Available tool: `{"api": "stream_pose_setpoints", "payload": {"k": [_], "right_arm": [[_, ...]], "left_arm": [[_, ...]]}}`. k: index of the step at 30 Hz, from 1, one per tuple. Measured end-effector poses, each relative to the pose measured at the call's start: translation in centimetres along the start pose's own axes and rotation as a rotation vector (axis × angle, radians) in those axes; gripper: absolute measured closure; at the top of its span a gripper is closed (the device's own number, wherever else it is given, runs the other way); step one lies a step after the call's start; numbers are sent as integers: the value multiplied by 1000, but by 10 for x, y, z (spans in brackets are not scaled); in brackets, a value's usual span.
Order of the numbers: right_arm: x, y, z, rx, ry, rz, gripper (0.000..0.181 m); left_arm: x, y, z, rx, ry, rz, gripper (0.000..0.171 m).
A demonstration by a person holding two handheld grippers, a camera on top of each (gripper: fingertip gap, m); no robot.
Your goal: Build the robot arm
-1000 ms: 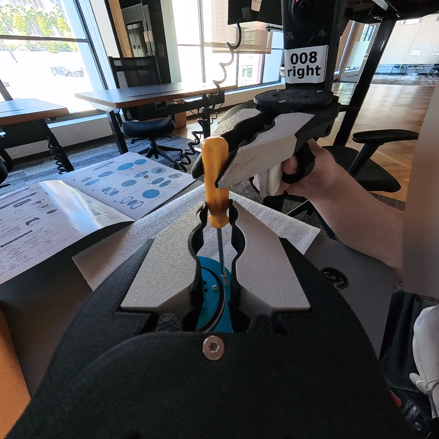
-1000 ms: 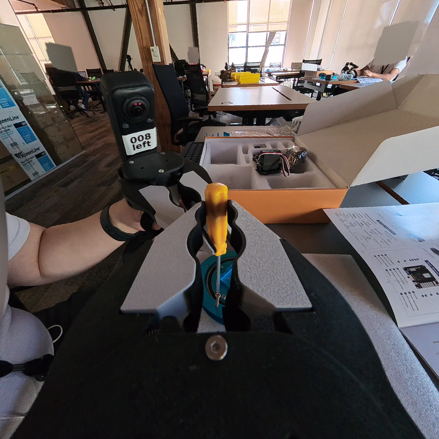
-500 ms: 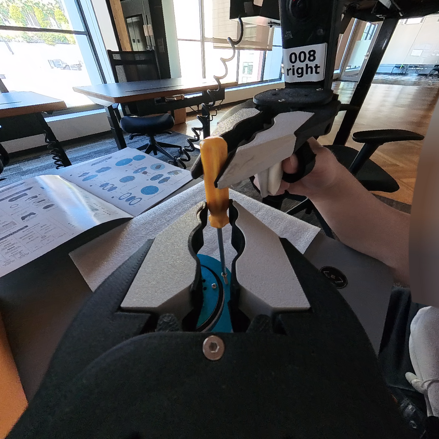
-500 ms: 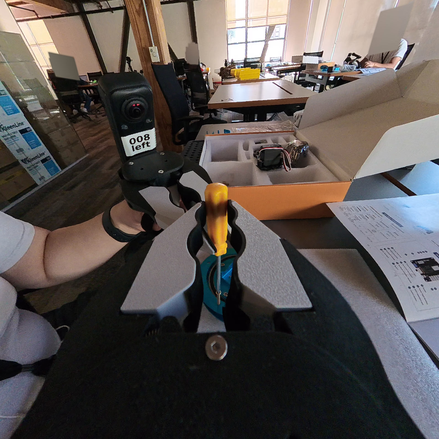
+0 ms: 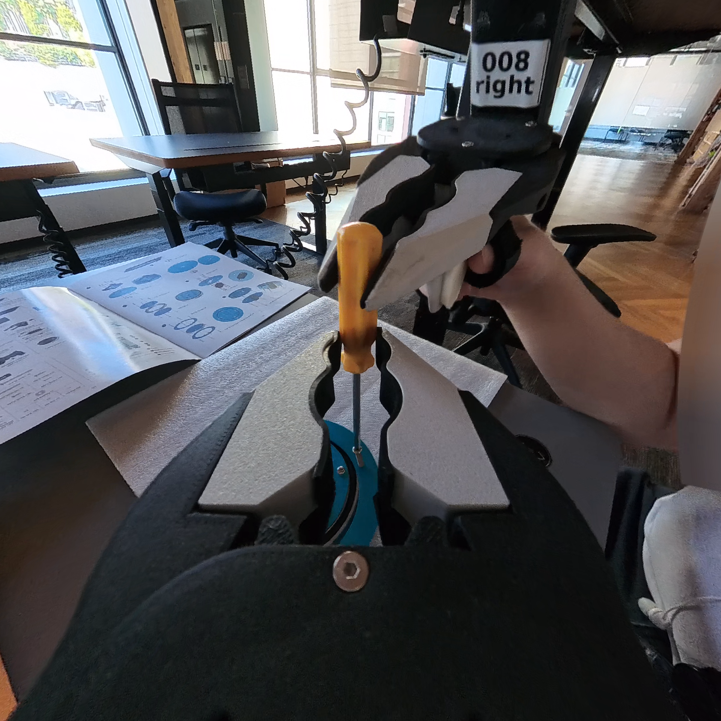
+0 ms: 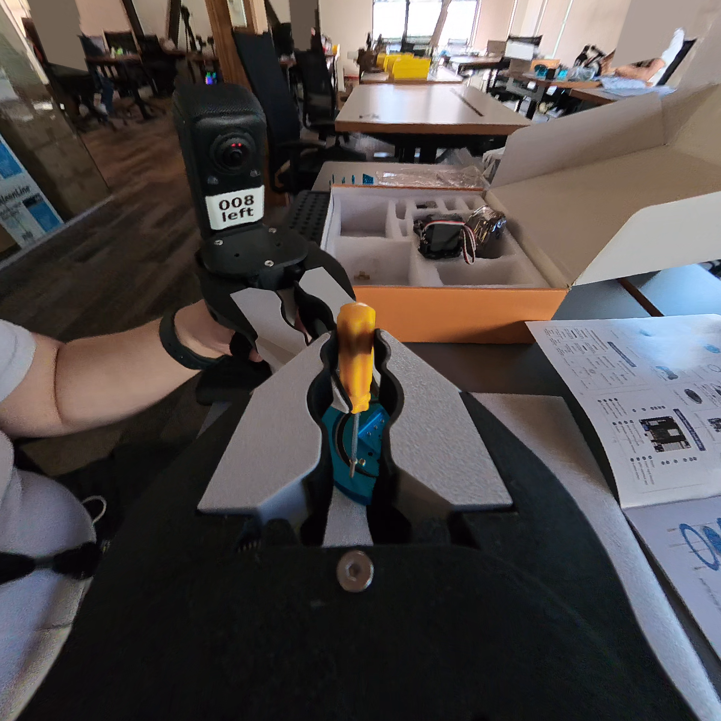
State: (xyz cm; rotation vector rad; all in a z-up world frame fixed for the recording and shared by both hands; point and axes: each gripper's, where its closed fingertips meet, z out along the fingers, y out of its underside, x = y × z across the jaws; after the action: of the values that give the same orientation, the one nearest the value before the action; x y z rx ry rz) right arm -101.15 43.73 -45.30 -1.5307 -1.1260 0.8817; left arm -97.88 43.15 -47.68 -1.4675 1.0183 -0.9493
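**Screwdriver standing upright over the blue disc, both grippers closed on something**

The right gripper point(image 6: 355, 351) has its jaws clamped on the orange handle of a small screwdriver point(image 6: 354, 363), long axis pretty much vertical, handle up, thin shaft pointing down. The tip sits on a small silver screw point(image 5: 358, 454) on the face of a blue disc-shaped part point(image 5: 351, 503). The left gripper point(image 5: 357, 374) has its jaws closed in around that blue part, holding it on edge over the white foam sheet point(image 5: 234, 394), near the surface's front edge. So the screwdriver is just beyond the left jaws, dropping down between them, and the right gripper comes in from the opposite side, above.

Counts: one screwdriver, one blue part, two grippers. I can make out two little screws on the disc face, the one under the tip and one beside it.

Around them: an open instruction booklet point(image 5: 117, 320) next to the foam, and an orange box point(image 6: 460, 308) with foam compartments at the surface's far edge.
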Motion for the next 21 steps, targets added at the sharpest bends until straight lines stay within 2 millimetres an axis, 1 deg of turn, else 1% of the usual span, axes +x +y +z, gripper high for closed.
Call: {"api": "stream_pose_setpoints", "payload": {"k": [1,3,5,6,7,8,10,12,14,16,18,20,21], "right_arm": [[0,-1,-2,-29,-12,-12,164],[-2,-12,-7,-62,-51,-57,153],[-2,-24,-15,-107,-102,-168,151],[-4,-26,-18,-156,-146,-235,149],[-6,-27,-21,-216,-196,-292,144],[-8,-25,-23,-291,-256,-338,143],[-3,-20,-23,-435,-308,-439,143],[3,-11,-20,-578,-342,-544,144],[-1,-4,-18,-680,-399,-575,151],[-4,-5,-12,-705,-423,-571,155],[1,-5,-6,-738,-399,-595,156],[0,-4,-5,-766,-412,-556,164],[-1,-4,-5,-773,-412,-539,164]], "left_arm": [[0,0,0,1,3,-4,157],[-2,1,0,6,-4,-10,157],[-2,1,-1,12,8,-21,157],[-2,1,-1,14,10,-23,157],[-1,1,0,15,9,-20,157],[-1,1,0,14,10,-16,157],[0,2,1,11,13,-11,157],[0,2,1,9,10,-6,157],[0,2,1,11,8,-8,157],[-1,3,0,14,10,-15,157],[-2,3,-1,15,9,-20,157],[-3,4,-2,12,3,-20,157],[-3,4,-3,10,5,-20,157]]}}
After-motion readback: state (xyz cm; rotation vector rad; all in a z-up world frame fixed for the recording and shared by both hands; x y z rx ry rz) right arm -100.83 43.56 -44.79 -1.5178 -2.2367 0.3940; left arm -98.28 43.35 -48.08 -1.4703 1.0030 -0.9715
